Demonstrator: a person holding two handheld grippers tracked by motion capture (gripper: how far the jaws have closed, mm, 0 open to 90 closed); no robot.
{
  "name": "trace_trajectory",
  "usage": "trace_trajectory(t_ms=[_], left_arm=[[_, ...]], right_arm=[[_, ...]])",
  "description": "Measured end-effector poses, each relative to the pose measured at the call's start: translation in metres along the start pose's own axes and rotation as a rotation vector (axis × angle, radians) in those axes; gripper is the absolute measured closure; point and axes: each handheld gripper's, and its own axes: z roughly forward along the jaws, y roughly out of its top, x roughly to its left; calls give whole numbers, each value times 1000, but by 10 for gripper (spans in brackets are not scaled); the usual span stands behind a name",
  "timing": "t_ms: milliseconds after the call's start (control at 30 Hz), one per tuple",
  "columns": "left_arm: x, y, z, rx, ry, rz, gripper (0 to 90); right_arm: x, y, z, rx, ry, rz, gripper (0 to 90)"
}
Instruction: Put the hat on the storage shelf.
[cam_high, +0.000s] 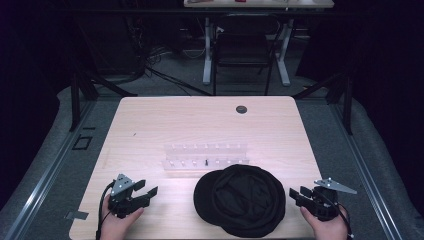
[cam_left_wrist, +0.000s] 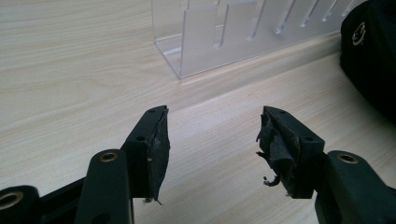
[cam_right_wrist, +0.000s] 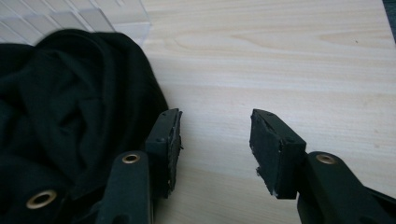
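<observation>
A: What is seen at the left of the wooden table (cam_high: 150, 120)?
B: The left gripper (cam_high: 145, 191) is held just above the wood, jaws apart, nothing between them.

A: And further right?
B: A clear plastic rack (cam_high: 205, 156) is placed at the middle. A black cap (cam_high: 240, 200) is laid in front of it. The right gripper (cam_high: 297, 194) is held just beside the cap, jaws also apart and empty.

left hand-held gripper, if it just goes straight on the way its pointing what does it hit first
Probably the near end of the clear plastic rack. The left hand-held gripper is open, with bare table ahead of its jaws. The black hat lies off to one side.
</observation>
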Motion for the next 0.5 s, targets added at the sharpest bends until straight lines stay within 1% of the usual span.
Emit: trace_trajectory(t_ms=[33, 100, 133, 200, 233, 267, 300, 400, 433, 500], left_arm=[[1, 0, 0, 5, -1, 3, 427], [0, 0, 1, 4, -1, -3, 427], [0, 0, 1, 8, -2, -1, 427], [0, 0, 0, 11, -5, 2, 427], [0, 0, 0, 11, -5, 2, 427], [0, 0, 0, 9, -6, 2, 427], [-1, 1, 0, 10, -3, 2, 427], [0, 0, 0, -4, -2, -7, 427], [0, 0, 0, -1, -2, -6, 427], [0, 0, 1, 2, -2, -10, 427]], right_arm=[[1, 2, -1, 1, 4, -4, 527], [4, 6, -4, 11, -2, -33, 540], [4, 8, -5, 14, 0, -39, 540], [5, 12, -7, 21, 23, -33, 554], [5, 12, -7, 21, 23, -33, 554], [5, 17, -9, 48, 48, -15, 578], [6, 19, -9, 58, 46, -13, 582], [7, 26, -12, 60, 62, -19, 582], [6, 28, -13, 68, 66, -19, 582], [7, 33, -14, 79, 84, -6, 588]])
